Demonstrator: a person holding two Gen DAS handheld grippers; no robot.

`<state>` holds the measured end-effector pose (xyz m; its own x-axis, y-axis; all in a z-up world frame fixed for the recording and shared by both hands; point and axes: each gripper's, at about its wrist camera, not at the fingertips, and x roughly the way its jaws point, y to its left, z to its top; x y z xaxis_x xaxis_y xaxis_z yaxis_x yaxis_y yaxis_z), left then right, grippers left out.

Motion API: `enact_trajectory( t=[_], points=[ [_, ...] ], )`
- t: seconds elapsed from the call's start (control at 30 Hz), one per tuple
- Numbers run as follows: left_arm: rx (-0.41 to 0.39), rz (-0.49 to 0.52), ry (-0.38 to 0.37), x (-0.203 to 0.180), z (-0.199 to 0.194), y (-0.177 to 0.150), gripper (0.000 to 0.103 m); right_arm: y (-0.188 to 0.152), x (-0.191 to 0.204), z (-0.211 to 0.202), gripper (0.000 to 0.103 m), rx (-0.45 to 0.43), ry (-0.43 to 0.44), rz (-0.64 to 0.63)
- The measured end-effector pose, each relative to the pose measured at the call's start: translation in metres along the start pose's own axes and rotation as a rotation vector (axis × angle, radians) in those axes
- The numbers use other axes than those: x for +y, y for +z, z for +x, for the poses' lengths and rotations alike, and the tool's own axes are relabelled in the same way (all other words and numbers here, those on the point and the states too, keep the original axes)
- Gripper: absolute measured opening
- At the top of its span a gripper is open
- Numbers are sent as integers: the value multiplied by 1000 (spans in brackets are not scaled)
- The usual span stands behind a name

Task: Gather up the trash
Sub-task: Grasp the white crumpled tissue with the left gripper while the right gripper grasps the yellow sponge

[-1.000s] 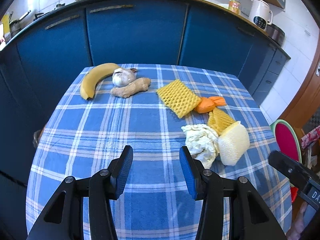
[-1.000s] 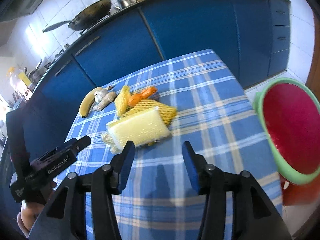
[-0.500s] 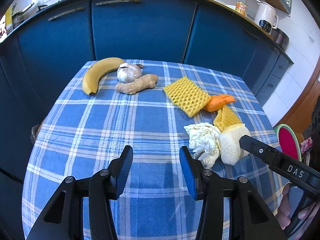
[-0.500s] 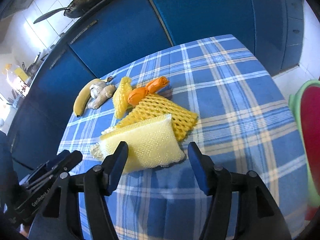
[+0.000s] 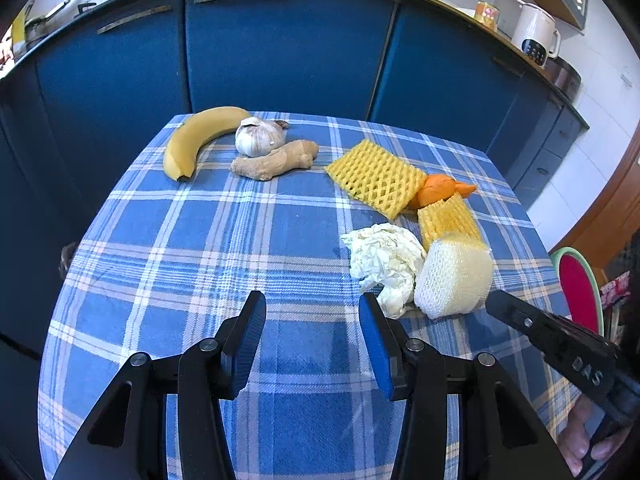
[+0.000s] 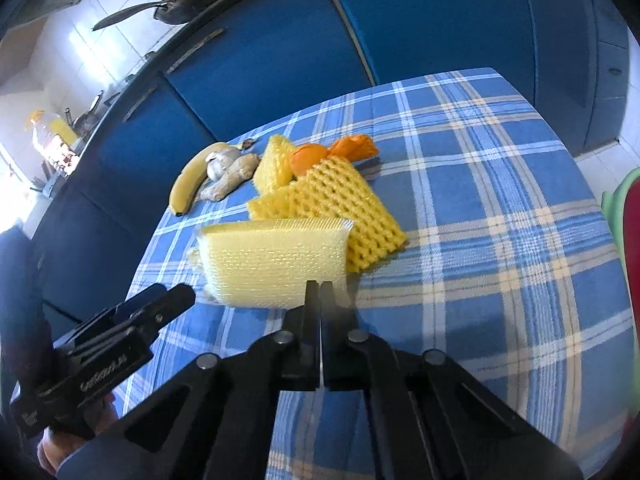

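A kitchen table under a blue checked cloth carries the litter, seen from the left wrist camera. The left claw hangs over bare cloth at the 6 o'clock edge, its blue pads parted with nothing between them. The right claw comes in from 4 o'clock, its two fingers pressed together. Their tips sit at the near edge of the white net. Whether they pinch a scrap of it cannot be told.

The trash lies on the table's right half. The white net stands at about 4 o'clock, touching a paper wad just to its left. Behind it, a folded yellow net leans against its top. An orange wrapper sits at 2 o'clock, tucked between that piece and a flat yellow net toward 1 o'clock.

Well apart from the trash, food is grouped at the far edge, around 11 to 12 o'clock. A banana curves at the left, with a garlic bulb beside its tip and a ginger root touching the bulb's near side.

Off the table at 3 o'clock stands a red tub with a green rim. Blue cabinets close the background.
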<state>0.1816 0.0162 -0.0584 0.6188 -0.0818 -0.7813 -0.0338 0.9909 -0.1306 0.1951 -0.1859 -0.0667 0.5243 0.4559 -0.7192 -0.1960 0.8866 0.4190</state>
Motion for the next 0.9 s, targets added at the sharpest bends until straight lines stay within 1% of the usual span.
enact_trajectory(
  t=[0.1, 0.17, 0.23, 0.27, 0.3, 0.33, 0.4, 0.43, 0.53, 0.6, 0.67, 0.87, 0.9],
  points=[
    [-7, -5, 2, 2, -3, 1, 50, -3, 9, -8, 4, -4, -14, -69],
    [-14, -14, 5, 5, -5, 2, 50, -2, 13, -12, 5, 0, -38, -87],
    [-22, -22, 8, 9, -8, 3, 50, 1, 14, -13, 20, -1, -56, -76],
    [-26, -26, 11, 11, -9, 4, 50, 3, 14, -13, 45, -7, -62, -66],
    [-31, -30, 12, 13, -11, 4, 50, 4, 15, -13, 63, -20, -61, -55],
    [-34, -32, 14, 14, -12, 5, 50, 6, 16, -13, 68, -26, -59, -50],
    [-40, -36, 22, 18, -15, 5, 50, 8, 19, -8, 86, -11, -63, -46],
    [-41, -38, 24, 20, -15, 5, 50, 9, 22, -4, 88, -3, -62, -46],
    [-42, -47, 24, 24, -16, 4, 50, 12, 30, 9, 88, 9, -69, -53],
    [-41, -52, 23, 27, -16, 4, 50, 13, 34, 18, 93, 16, -86, -59],
    [-39, -56, 23, 29, -15, 3, 50, 14, 38, 25, 95, 13, -103, -61],
    [-33, -63, 23, 33, -12, 2, 50, 17, 37, 39, 95, 26, -112, -38],
    [-33, -62, 23, 33, -13, 2, 50, 17, 36, 40, 92, 32, -112, -29]
  ],
)
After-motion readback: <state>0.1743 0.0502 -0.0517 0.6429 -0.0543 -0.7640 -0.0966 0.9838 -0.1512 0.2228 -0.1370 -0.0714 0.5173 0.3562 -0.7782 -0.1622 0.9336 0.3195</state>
